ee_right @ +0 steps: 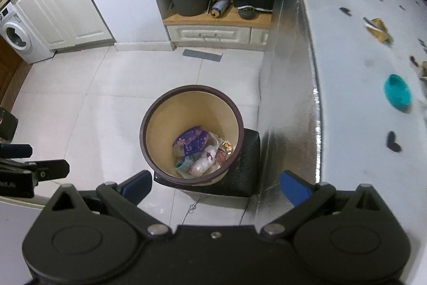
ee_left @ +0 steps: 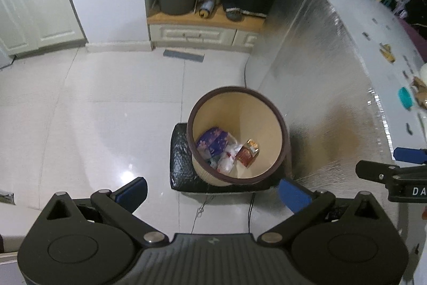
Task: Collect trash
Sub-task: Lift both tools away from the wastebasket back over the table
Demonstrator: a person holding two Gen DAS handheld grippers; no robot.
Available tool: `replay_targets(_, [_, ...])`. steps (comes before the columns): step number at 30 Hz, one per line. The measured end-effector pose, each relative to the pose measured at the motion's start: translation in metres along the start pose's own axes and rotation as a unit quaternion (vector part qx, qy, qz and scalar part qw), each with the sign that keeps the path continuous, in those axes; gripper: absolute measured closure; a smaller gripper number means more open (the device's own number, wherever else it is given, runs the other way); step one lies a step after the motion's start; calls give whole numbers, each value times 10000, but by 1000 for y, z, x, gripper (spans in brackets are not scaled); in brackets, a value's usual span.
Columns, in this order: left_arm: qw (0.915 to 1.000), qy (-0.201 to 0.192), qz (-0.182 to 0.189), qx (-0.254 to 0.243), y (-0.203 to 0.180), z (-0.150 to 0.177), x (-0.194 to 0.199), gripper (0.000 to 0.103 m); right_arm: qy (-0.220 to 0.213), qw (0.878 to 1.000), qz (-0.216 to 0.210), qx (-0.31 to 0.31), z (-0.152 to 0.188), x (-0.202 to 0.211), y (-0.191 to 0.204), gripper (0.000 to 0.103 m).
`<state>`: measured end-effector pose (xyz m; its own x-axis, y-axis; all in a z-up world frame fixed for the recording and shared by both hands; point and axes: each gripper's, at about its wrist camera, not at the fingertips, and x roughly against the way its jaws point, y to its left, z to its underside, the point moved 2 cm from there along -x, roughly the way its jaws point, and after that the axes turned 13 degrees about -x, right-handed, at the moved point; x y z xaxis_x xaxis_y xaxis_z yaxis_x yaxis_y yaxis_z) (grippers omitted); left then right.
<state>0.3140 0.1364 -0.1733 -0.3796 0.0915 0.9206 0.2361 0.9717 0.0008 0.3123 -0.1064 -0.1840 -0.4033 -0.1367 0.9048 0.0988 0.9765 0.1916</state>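
Fingers: left gripper [ee_left: 213, 190] and right gripper [ee_right: 214, 188] both apart, holding nothing | trash bin [ee_right: 241, 124] on the floor beside the counter [ee_right: 347, 71], wrappers inside | step: likely between pickups | next: reach the teal cap [ee_right: 397, 94] on the counter.

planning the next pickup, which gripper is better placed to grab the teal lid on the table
Right. The right gripper is open, empty and beside the table holding the teal lid; the left gripper sits farther left, above the bin.
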Motion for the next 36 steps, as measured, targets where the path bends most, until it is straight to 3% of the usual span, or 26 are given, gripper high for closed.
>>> replay_targets(10, [9983, -582, 37, -45, -11, 10, 55, 0, -528, 9984, -118, -140, 16, 57, -6, 0])
replay_targets(19, [9954, -954, -63, -91, -33, 18, 82, 0, -1022, 9942, -160, -309, 29, 100, -27, 0])
replay_targets(28, [9908, -1337, -175, -135, -83, 17, 110, 0, -1416, 9887, -380, -308, 38, 132, -72, 0])
replay_targets(36, [9879, -1520, -294, -95, -149, 21, 129, 0, -1590, 9857, -517, -195, 41, 163, -126, 0])
